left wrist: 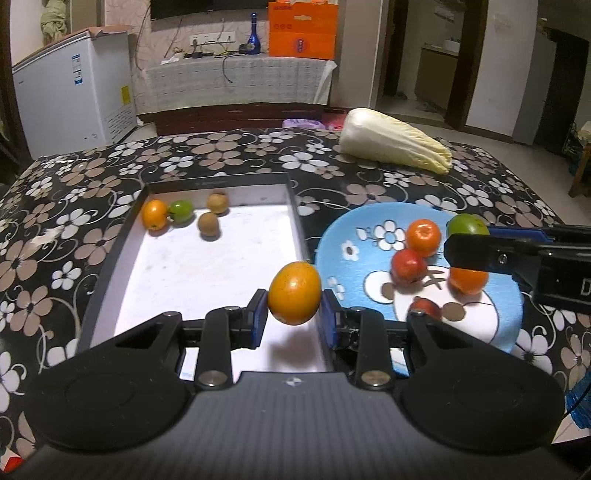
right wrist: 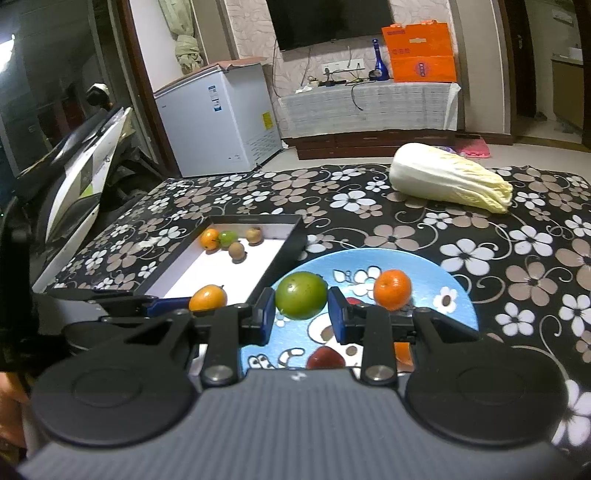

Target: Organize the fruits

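Observation:
My left gripper [left wrist: 294, 314] is shut on a yellow-orange fruit [left wrist: 294, 292], held in the air above the near right corner of the black-walled white tray [left wrist: 207, 269]. At the tray's far end lie an orange fruit [left wrist: 154, 215], a green fruit [left wrist: 181, 210] and two brown fruits [left wrist: 208, 223]. My right gripper [right wrist: 301, 312] is shut on a green fruit [right wrist: 301, 295] over the blue cartoon plate [right wrist: 436, 273]. On the plate rest an orange tangerine [right wrist: 392, 289], a red fruit [right wrist: 327, 358] and another orange one, partly hidden by the gripper.
A napa cabbage [left wrist: 395, 142] lies at the far right of the flowered tablecloth [left wrist: 229, 147]. Beyond the table stand a white chest freezer [left wrist: 74, 96] and a covered cabinet with an orange box [left wrist: 303, 29].

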Demonstrator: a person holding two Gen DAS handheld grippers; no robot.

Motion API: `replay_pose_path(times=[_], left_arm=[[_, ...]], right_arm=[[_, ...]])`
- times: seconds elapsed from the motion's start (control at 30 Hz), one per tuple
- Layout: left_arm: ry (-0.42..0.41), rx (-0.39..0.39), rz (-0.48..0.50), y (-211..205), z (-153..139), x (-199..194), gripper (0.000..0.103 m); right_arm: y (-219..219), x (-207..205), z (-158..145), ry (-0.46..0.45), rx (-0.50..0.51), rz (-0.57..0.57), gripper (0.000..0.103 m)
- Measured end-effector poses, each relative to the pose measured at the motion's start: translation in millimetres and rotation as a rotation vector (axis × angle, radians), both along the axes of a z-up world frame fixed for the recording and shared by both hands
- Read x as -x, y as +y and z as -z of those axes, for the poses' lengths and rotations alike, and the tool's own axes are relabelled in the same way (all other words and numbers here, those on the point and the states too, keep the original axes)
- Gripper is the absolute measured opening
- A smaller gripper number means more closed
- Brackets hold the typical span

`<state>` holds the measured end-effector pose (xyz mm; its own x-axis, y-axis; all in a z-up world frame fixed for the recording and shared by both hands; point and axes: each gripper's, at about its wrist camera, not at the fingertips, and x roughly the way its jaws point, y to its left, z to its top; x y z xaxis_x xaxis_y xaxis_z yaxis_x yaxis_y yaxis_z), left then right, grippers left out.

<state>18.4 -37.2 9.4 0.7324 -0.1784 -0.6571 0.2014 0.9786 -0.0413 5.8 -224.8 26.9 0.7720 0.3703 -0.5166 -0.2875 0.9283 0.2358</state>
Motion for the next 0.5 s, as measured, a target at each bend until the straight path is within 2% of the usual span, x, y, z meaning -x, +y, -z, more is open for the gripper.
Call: replay_pose_path(times=[0.5], left_arm=[[-0.022, 0.014, 0.086, -35, 3, 3, 0.036]], right_arm=[[-29, 9, 4, 0.010, 0.011, 0.053, 0.034]])
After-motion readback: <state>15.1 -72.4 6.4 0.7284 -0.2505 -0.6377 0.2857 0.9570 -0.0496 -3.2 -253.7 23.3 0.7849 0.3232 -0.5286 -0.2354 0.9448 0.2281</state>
